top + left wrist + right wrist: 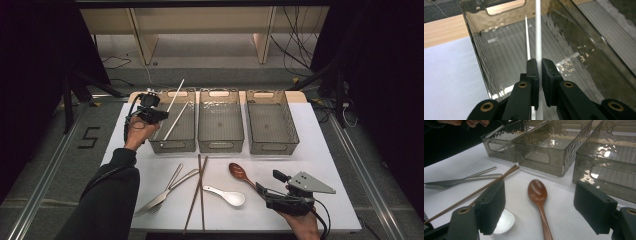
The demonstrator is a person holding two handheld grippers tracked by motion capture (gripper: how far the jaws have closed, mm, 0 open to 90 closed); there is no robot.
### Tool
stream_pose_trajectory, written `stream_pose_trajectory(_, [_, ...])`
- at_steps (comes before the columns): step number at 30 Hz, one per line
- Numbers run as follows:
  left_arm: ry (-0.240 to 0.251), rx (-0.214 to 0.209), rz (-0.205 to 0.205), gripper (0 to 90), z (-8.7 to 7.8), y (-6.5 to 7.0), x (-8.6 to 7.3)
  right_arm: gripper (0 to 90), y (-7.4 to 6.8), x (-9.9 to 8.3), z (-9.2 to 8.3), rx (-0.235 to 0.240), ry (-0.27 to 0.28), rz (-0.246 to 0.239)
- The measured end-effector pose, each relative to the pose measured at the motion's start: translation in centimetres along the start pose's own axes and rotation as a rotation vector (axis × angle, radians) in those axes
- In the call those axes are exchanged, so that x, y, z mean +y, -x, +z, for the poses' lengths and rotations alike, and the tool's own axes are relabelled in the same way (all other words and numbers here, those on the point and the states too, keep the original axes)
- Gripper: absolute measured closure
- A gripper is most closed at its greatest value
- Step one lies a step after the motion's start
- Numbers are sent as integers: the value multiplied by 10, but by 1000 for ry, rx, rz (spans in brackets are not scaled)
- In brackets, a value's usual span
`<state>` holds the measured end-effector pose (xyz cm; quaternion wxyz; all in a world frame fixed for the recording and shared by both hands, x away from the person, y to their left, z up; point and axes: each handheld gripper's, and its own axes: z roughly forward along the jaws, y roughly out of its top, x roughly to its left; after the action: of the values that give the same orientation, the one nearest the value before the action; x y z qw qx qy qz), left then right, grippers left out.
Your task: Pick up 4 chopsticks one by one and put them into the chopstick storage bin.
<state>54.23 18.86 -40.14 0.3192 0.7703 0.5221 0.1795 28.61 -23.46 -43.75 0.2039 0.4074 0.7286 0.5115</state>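
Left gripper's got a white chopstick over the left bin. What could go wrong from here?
1. The left gripper pinches the held white chopstick near its lower end, with most of its length sticking up past the left bin; it may pivot and tip out on release.
2. A second white chopstick leans on the bin's edge; a bump could knock it out.
3. The right gripper is open right over the wooden spoon and could nudge it.

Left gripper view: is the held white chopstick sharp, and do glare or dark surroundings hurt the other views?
Left gripper view: the white chopstick is fairly sharp, the jaws soft; glare spots fleck the bin wall. Right gripper view: bright reflections ripple on the bins, near jaws blurred, the wooden spoon clear. High view: the table is evenly lit, its surroundings nearly black.
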Motion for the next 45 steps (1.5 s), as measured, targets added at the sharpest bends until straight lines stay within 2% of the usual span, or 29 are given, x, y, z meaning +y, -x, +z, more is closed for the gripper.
stream_pose_trajectory(7, [-30,-7,-9,838,6,0,-5,264,0,0,0,0,-1,1])
stream_pose_trajectory(16, [-80,-20,-3,836,13,-1,-9,264,0,0,0,0,0,0])
stream_pose_trajectory(23, [-91,-17,2,827,14,0,-8,264,0,0,0,-1,1,-1])
stream_pose_trajectory(30, [-107,-31,-1,763,11,2,-7,264,0,0,0,-1,2,-1])
stream_pose_trajectory(32, [-104,-39,4,699,8,4,-7,264,0,0,0,-1,3,0])
stream_pose_trajectory(34, [-95,-48,-10,647,4,6,-7,264,0,0,0,-1,2,0])
stream_pose_trajectory(40, [-60,-105,-40,577,-19,15,-7,264,0,0,0,-1,4,3])
stream_pose_trajectory(45, [-74,-129,-38,504,-36,24,-12,264,0,0,0,-3,3,1])
